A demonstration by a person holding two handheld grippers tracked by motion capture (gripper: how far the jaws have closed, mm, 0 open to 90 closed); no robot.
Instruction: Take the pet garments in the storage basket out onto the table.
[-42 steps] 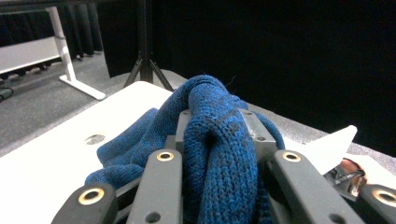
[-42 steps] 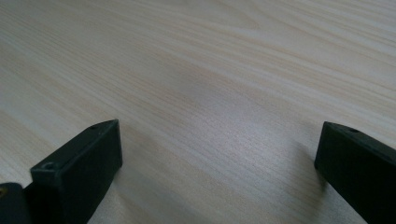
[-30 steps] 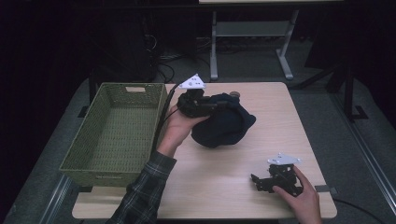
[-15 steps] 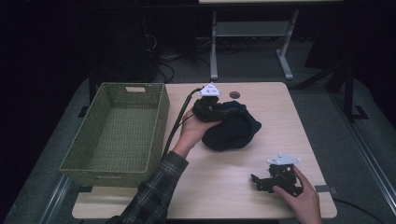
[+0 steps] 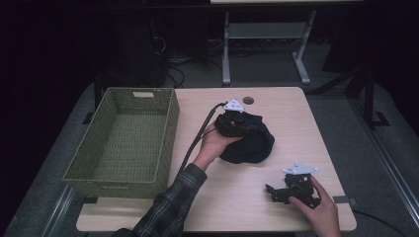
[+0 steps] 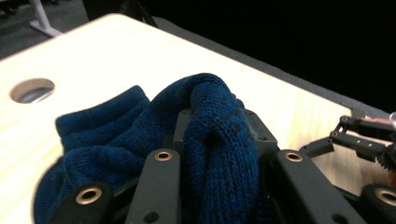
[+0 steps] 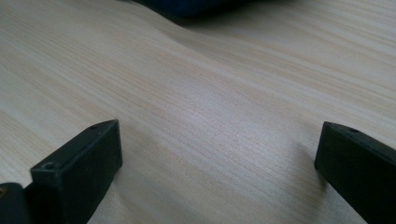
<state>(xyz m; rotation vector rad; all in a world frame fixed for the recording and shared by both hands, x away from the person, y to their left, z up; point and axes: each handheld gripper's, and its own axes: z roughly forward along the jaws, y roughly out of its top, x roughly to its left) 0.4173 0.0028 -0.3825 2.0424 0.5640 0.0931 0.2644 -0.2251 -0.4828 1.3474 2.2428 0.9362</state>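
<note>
The dark blue knitted garment [image 5: 249,143] lies bunched on the light wooden worktop [image 5: 276,207], near its middle and to the right of the green woven rectangular basket [image 5: 126,143]. The garment and the basket stand apart, with bare worktop between them.

The left claw [image 5: 236,123] sits on the left upper part of the garment. Its jaws are closed on a thick fold of the knit: in the left gripper view the fold [image 6: 219,149] rises between the two black jaws and fills the gap between them. The rest of the garment [image 6: 102,135] spreads on the worktop beyond and to the left of the jaws. The left hand [image 5: 215,145] grips the claw body from below, and the plaid sleeve [image 5: 168,207] enters from the bottom edge. A black cable [image 5: 197,138] trails from the claw towards the person.

The right claw [image 5: 276,192] rests near the front right corner of the worktop, well apart from the garment, held by the right hand [image 5: 318,207]. Its jaws stand wide with only bare wood grain [image 7: 210,121] between them.

A round cable hole [image 5: 248,100] lies in the worktop just beyond the garment.
</note>
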